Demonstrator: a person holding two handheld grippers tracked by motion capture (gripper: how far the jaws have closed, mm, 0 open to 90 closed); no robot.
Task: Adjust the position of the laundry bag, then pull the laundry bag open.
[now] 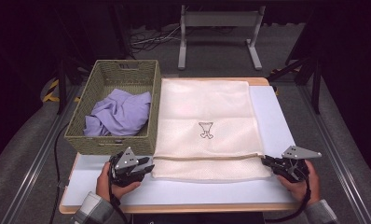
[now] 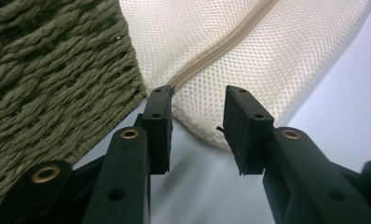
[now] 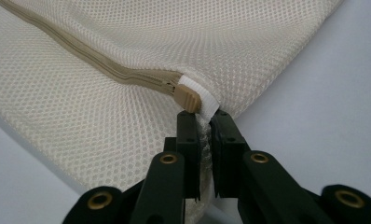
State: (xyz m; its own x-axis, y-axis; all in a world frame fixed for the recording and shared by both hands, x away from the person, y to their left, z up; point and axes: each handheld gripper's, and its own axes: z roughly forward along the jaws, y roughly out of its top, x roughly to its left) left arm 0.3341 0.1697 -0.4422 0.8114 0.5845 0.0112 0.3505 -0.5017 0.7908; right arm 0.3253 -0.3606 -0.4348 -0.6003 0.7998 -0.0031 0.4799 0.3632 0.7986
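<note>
Now you are working on the white surface (image 1: 272,121), where the cream mesh laundry bag (image 1: 204,112) is lying flat beside the woven basket (image 1: 83,126) that is holding a lilac cloth (image 1: 120,112). Your right tool (image 3: 203,122) is clenching the bag's near right corner just below the tan zipper pull (image 3: 188,98), with mesh pinched between its jaws. Your left tool (image 2: 197,105) is standing released at the bag's near left corner, its jaws parted around the zipper end without pressing on it, next to the basket's wall.
</note>
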